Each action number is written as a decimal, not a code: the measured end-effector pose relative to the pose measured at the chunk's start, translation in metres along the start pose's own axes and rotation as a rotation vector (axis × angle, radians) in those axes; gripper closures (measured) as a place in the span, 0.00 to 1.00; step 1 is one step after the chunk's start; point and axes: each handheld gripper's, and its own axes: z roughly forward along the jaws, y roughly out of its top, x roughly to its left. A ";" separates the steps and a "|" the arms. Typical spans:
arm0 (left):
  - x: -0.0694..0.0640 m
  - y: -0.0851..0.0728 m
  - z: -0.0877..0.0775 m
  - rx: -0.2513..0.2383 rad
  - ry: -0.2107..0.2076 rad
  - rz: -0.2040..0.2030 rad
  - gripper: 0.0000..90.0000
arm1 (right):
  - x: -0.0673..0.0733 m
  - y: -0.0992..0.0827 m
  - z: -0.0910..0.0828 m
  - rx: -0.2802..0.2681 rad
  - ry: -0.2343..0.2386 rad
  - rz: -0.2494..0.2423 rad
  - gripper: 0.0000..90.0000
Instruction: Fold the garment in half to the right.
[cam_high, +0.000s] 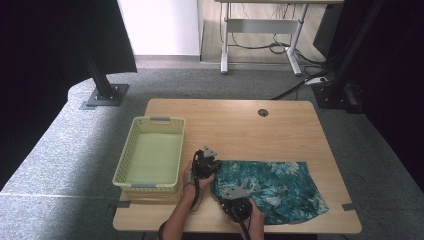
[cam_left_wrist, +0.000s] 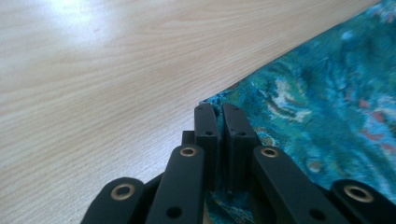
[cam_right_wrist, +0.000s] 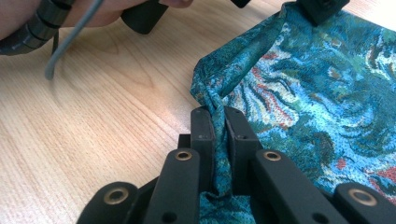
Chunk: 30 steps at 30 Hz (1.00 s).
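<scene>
A teal patterned cloth (cam_high: 272, 187) lies spread flat on the near right part of the wooden table (cam_high: 235, 125), its left edge just right of a pale yellow basket (cam_high: 150, 155) that stands on the table's left side. The person's two hands come in from the near edge and meet at the cloth's left edge. The left gripper (cam_high: 206, 162) sits at the far left corner of the cloth, between the basket and the fabric; in the left gripper view its jaws (cam_left_wrist: 218, 109) are drawn nearly together with the corner of the cloth (cam_left_wrist: 327, 107) pinched in the narrow gap, bare table (cam_left_wrist: 116, 84) stretching away to the left. The right gripper (cam_high: 235, 200) sits at the near left corner, close to the table's front edge. In the right gripper view its jaws (cam_right_wrist: 217, 114) are closed on a bunched fold of the cloth (cam_right_wrist: 317, 93), which rises twisted from between the pads and fans out flat to the right. Beyond it in that view the left hand (cam_right_wrist: 28, 14) and the cable trailing from its gripper show at the top, with the left gripper's tips holding the fabric's other corner. The cloth between the two grips lies on the table, its edge slightly puckered.
</scene>
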 end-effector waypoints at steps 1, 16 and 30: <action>-0.001 0.002 -0.002 -0.005 -0.006 -0.002 0.96 | -0.001 0.000 -0.001 -0.005 0.001 0.007 0.93; -0.011 0.033 -0.038 -0.049 -0.060 0.004 0.96 | 0.005 0.020 -0.029 -0.109 -0.014 0.015 0.94; -0.020 0.063 -0.071 -0.086 -0.052 0.024 0.96 | 0.009 0.046 -0.047 -0.177 0.018 0.026 0.94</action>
